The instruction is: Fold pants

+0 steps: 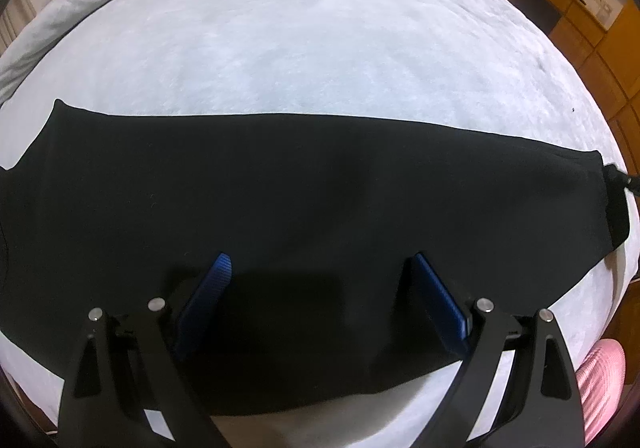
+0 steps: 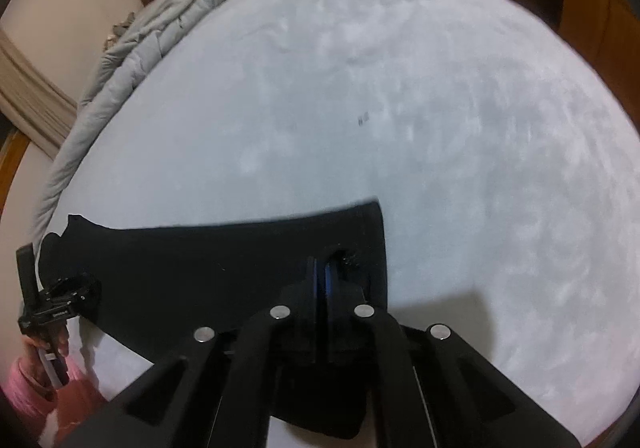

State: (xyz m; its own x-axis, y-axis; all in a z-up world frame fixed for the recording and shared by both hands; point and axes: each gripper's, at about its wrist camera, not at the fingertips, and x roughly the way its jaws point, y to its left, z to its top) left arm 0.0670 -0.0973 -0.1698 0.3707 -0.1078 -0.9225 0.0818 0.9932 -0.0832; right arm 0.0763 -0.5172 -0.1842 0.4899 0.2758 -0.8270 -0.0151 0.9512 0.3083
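The black pants (image 1: 300, 199) lie flat across the near part of a pale blue-white bed, stretched from left to right. My left gripper (image 1: 320, 260) is open, its blue-padded fingers (image 1: 208, 300) wide apart just above the middle of the pants, holding nothing. In the right wrist view my right gripper (image 2: 326, 268) is shut on the right end of the pants (image 2: 224, 268), with a fold of black cloth pinched between the pads. The right gripper's tip (image 1: 618, 177) also shows at the pants' right end in the left wrist view. The left gripper (image 2: 60, 300) shows at far left.
The bed surface (image 1: 320, 47) stretches far beyond the pants. A rolled grey duvet (image 2: 132, 59) lies along its left and far side. Wooden cabinets and a desk (image 1: 580, 15) stand past the right edge. A pink sleeve (image 1: 600, 388) is at the lower right.
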